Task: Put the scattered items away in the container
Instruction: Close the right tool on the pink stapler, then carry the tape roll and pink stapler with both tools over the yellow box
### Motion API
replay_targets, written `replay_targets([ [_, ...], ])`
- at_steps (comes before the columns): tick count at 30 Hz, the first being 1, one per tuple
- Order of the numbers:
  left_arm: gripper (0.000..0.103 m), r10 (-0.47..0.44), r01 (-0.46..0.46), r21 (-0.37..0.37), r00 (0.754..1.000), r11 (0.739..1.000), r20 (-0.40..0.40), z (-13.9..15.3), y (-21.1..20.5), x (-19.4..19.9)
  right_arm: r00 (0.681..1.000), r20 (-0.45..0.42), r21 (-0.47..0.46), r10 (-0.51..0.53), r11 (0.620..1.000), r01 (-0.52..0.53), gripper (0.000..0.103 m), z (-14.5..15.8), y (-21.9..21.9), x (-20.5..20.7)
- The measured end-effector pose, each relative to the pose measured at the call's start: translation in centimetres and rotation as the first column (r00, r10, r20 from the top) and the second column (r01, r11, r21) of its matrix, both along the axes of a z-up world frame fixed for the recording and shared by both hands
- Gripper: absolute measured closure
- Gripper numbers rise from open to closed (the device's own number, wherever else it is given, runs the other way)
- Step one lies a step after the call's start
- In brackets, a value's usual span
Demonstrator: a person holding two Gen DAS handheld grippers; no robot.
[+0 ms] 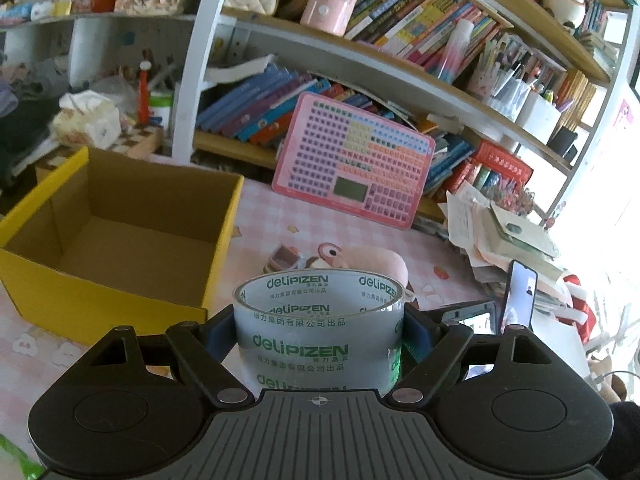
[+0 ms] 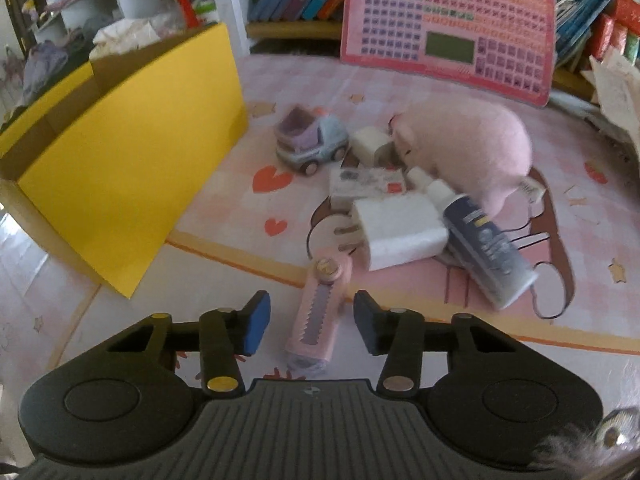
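In the left wrist view, the yellow box (image 1: pixel 120 236) fills the left half of the frame, open-topped, its brown inside bare. Low in the centre, the left gripper (image 1: pixel 318 332) is clamped on a roll of clear tape (image 1: pixel 316 328), which stands on its edge between the blue pads, held above the pink mat (image 1: pixel 256 240). Just behind the tape, a pink plush (image 1: pixel 384 260) and a toy car (image 1: pixel 282 258) peek out. A pink keyboard board (image 1: pixel 356 156) leans against the bookshelf (image 1: pixel 360 64) in the upper centre, and at the right edge a phone (image 1: pixel 520 296) stands upright beside a heap of papers (image 1: pixel 500 236).

In the right wrist view, the box (image 2: pixel 120 168) sits at the left, its yellow wall facing the camera. Bottom centre, the right gripper (image 2: pixel 308 322) stands parted on either side of a pink cutter (image 2: pixel 316 320) lying on the mat (image 2: pixel 240 272); the pads (image 2: pixel 256 324) do not touch it. Above it lies the heap: the toy car (image 2: pixel 310 142) to the left, a small white plug (image 2: pixel 370 142) and a card (image 2: pixel 366 182) in the middle, a bigger white charger (image 2: pixel 400 230) below them. A dark blue bottle (image 2: pixel 484 244) lies against the charger's right side, and the plush (image 2: pixel 464 144) sits behind it, toward the upper right.
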State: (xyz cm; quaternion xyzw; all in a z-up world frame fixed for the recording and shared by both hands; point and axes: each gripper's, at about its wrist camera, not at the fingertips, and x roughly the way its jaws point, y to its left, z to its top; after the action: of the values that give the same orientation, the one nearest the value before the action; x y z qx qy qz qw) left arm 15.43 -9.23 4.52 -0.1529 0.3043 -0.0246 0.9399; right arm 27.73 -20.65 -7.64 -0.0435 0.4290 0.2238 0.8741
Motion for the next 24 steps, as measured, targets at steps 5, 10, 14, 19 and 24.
replay_targets([
  [5,0.019,0.003,-0.003,0.005,1.0,1.0,0.006,-0.1,0.0,-0.4,0.998,0.047,-0.054,0.042,0.998,-0.04,0.07,-0.4,0.9,-0.6],
  [10,0.019,-0.01,0.01,0.011,1.0,1.0,-0.008,-0.2,-0.2,-0.3,0.993,0.066,-0.076,0.093,0.993,-0.088,0.08,-0.5,0.7,-0.9],
  [14,0.019,-0.02,0.02,0.029,1.0,0.999,-0.012,-0.2,-0.1,-0.9,0.995,0.032,-0.031,0.098,0.995,-0.097,0.08,-0.1,-0.5,-1.5],
  [19,0.019,-0.012,0.013,0.026,0.999,1.0,-0.03,-0.3,0.6,-2.0,0.996,0.001,0.041,0.085,0.996,-0.085,0.08,1.0,-1.8,-2.7],
  [24,0.019,-0.035,0.036,0.029,0.999,0.999,-0.034,-0.5,1.3,-3.0,0.997,-0.036,0.066,0.074,0.995,-0.071,0.08,1.7,-1.8,-4.4],
])
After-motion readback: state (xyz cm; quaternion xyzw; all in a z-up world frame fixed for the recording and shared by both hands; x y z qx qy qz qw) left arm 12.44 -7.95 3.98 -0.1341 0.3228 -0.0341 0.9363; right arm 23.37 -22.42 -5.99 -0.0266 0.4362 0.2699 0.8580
